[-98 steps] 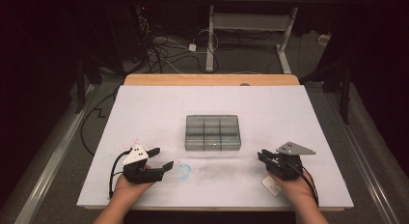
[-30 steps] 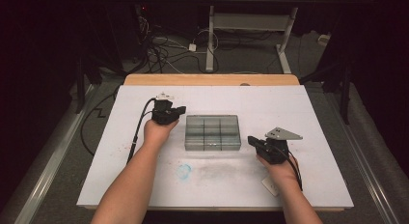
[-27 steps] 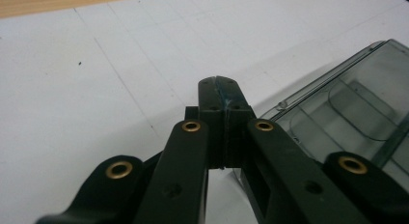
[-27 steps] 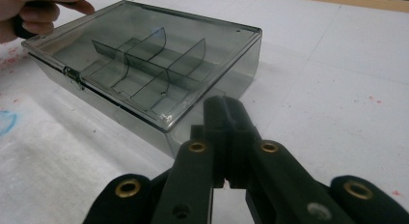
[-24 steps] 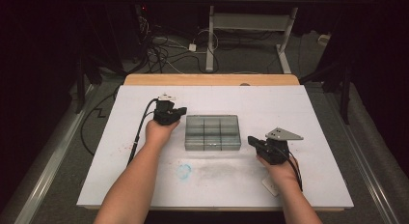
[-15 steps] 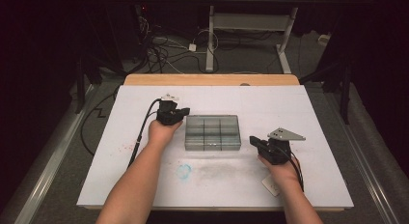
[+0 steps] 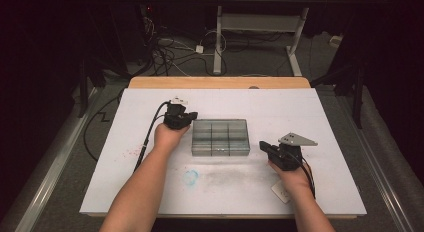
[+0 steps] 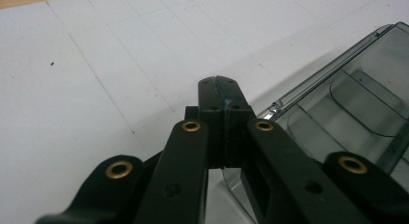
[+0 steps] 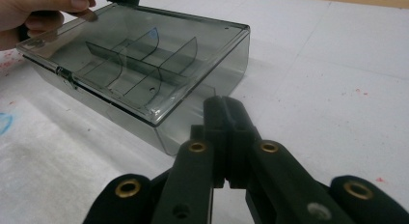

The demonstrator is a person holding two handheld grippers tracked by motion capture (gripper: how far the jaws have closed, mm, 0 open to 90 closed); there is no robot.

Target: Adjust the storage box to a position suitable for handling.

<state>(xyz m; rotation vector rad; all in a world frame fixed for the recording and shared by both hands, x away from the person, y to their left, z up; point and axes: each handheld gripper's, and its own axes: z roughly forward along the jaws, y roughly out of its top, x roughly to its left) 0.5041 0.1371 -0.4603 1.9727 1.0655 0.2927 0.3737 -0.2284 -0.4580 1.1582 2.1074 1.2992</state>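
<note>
A clear grey compartment box (image 7: 220, 137) with its lid down lies in the middle of the white table (image 7: 325, 112). My left gripper (image 7: 191, 116) is shut and empty at the box's far left corner. In the left gripper view its closed tips (image 8: 223, 86) sit just beside the box's rim (image 8: 337, 64). My right gripper (image 7: 263, 145) is shut and empty too, a little off the box's right end. In the right gripper view its tips (image 9: 224, 105) point at the box's near corner (image 9: 169, 122). The left hand (image 9: 34, 11) rests at the far end of the lid.
A blue smudge (image 7: 190, 177) and red specks (image 7: 131, 152) mark the table in front of the box. A small white tag (image 7: 281, 191) lies under the right wrist. A wooden strip (image 7: 220, 82) edges the far side; cables (image 7: 170, 47) and desk legs stand beyond.
The left hand has come up from the near edge to the box's far left corner and edged slightly right. The right gripper has moved a little towards the box, then stayed.
</note>
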